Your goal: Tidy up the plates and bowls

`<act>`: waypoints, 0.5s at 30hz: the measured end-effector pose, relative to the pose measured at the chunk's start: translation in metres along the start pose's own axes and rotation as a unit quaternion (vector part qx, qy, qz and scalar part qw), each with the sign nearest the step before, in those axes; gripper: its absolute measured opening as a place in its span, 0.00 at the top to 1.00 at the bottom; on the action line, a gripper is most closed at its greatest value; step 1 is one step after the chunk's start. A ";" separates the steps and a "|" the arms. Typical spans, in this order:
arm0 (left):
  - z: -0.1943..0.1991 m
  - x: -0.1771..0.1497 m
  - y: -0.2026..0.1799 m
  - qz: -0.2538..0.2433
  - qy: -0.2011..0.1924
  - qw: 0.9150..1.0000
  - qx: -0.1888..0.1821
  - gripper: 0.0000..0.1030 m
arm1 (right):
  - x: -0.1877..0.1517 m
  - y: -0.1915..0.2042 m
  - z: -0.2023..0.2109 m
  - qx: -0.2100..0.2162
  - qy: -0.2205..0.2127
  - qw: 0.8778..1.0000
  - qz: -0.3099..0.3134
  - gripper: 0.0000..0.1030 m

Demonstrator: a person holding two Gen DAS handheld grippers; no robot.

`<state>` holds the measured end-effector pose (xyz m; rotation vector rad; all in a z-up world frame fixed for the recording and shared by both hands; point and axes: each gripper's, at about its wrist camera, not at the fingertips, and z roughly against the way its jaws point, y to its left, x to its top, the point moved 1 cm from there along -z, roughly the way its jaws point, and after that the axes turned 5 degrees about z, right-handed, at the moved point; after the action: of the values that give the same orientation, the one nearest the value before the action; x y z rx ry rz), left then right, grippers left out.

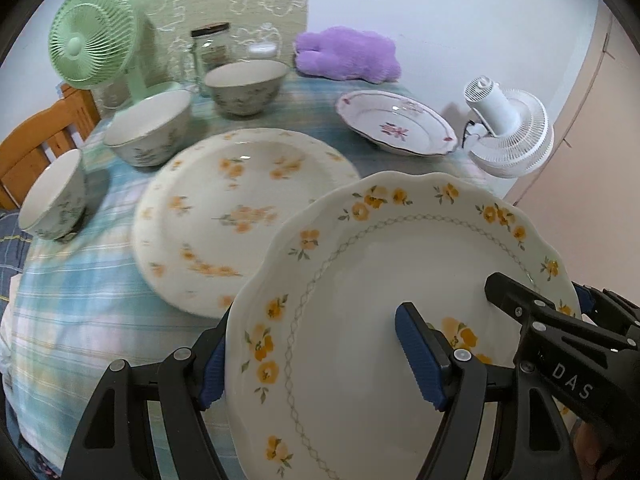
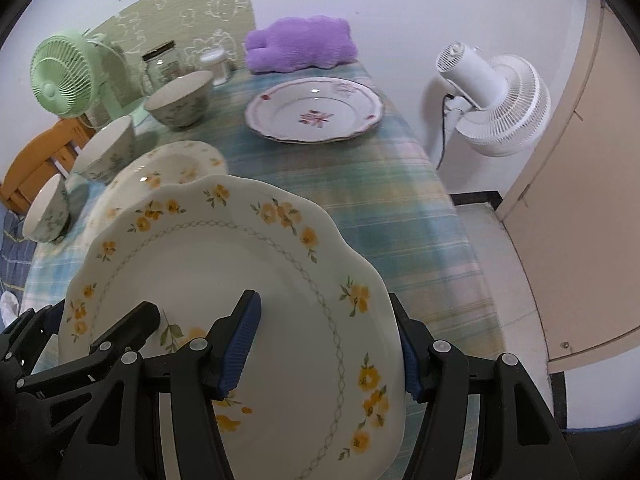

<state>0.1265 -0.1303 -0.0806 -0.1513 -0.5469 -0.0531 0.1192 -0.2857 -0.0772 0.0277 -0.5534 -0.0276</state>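
A scalloped white plate with yellow flowers (image 1: 380, 260) (image 2: 208, 264) hangs above the table, carried by both grippers. My left gripper (image 1: 312, 324) (image 2: 98, 312) is shut on its left rim and my right gripper (image 2: 324, 304) (image 1: 540, 292) on its right rim. Just beyond, a larger yellow-flowered plate (image 1: 240, 216) (image 2: 176, 164) lies on the cloth. A pink-flowered plate (image 1: 396, 124) (image 2: 316, 110) sits further right. Three flowered bowls stand along the left: far (image 1: 248, 86) (image 2: 180, 98), middle (image 1: 150, 128) (image 2: 106, 148) and near (image 1: 54, 196) (image 2: 46, 208).
At the back stand a green fan (image 1: 94, 36), a glass jar (image 1: 212, 46) and a purple plush (image 1: 348, 54). A white fan (image 1: 508, 128) stands off the table's right edge. A wooden chair (image 1: 40, 136) is at the left. The checked tablecloth (image 2: 360, 200) is bare on the right.
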 end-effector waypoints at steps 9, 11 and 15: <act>-0.031 -0.007 -0.042 -0.001 0.032 0.999 -0.003 0.27 | -0.007 -0.049 -0.022 -0.008 0.029 1.000 -0.010 0.37; -0.039 -0.007 -0.048 0.000 0.041 0.999 -0.002 0.27 | -0.008 -0.056 -0.027 -0.011 0.034 0.999 -0.009 0.36; -0.052 -0.008 -0.054 0.006 0.059 0.998 0.004 0.27 | -0.009 -0.070 -0.041 -0.007 0.053 0.999 -0.009 0.37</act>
<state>0.1415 -0.1919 -0.1215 -0.1428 -0.4285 -0.0477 0.1317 -0.3547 -0.1191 0.0208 -0.4462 -0.0465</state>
